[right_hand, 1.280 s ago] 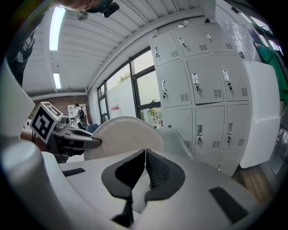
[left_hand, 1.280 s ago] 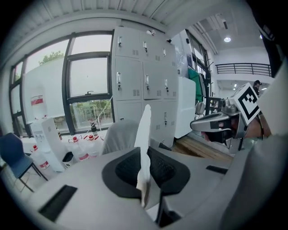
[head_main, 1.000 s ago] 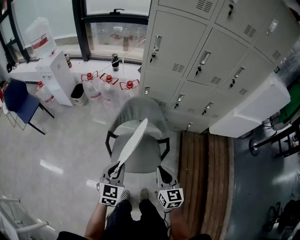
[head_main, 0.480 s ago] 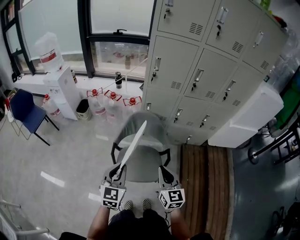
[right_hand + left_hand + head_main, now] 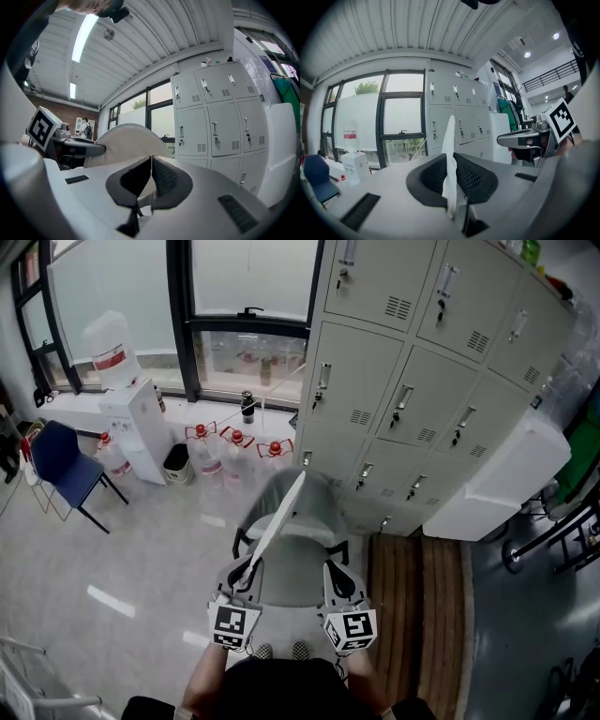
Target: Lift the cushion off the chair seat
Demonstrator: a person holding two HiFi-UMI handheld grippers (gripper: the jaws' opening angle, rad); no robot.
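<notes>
In the head view, the left gripper (image 5: 246,576) holds the white cushion (image 5: 277,519) by its lower edge. The cushion stands on edge and leans toward the upper right of the frame. It is above the grey chair (image 5: 302,570) and, as far as one can see, free of the seat. The right gripper (image 5: 337,583) is just beside it at the right, apart from the cushion. The lift therefore seems nearly complete. The next move probably asks only to carry the cushion away from the chair with a firm grip, because it is held at one edge and may sag or swing. The floor (image 5: 141,549) is pale and glossy. Grey lockers (image 5: 422,381) fill the upper right, and a water dispenser (image 5: 141,423) stands under the window (image 5: 244,277) at the upper left.

In the left gripper view, the fingers (image 5: 433,176) are closed on the thin cushion edge, which rises upright between them at the centre.

In the right gripper view, the fingers (image 5: 164,180) are pressed together with nothing between them. The cushion shows as a pale disc behind them at the left.
</notes>
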